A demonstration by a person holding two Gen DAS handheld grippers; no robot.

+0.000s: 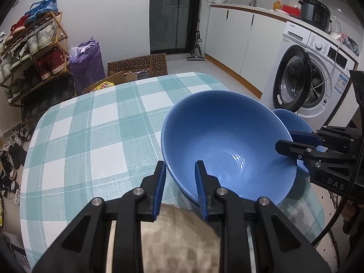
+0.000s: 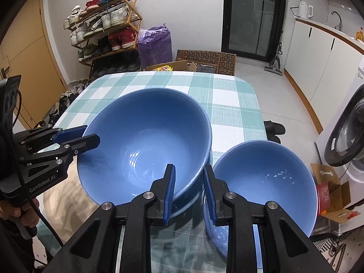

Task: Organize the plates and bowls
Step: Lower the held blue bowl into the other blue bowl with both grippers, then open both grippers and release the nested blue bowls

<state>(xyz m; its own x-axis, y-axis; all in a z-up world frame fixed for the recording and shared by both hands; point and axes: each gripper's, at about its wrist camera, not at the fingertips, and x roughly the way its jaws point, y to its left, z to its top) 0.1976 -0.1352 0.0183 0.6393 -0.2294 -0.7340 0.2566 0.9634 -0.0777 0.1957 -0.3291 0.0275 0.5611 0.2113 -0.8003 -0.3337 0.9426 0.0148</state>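
A large blue bowl (image 1: 227, 141) (image 2: 145, 141) hangs low over the checked table (image 1: 95, 132) (image 2: 227, 100). My left gripper (image 1: 179, 173) (image 2: 84, 136) is shut on its near-left rim, one finger inside and one outside. My right gripper (image 2: 190, 177) (image 1: 289, 141) is shut on the opposite rim in the same way. A smaller blue bowl (image 2: 261, 182) (image 1: 293, 120) stands upright on the table just right of the large one, close to the right gripper's outer finger. Whether the large bowl touches the table is hidden.
A beige speckled round plate (image 1: 182, 232) (image 2: 66, 195) lies at the table's near edge below the left gripper. A washing machine (image 1: 314, 77) stands to the right, a shoe rack (image 2: 107, 29) and cardboard boxes (image 2: 204, 61) beyond the far edge.
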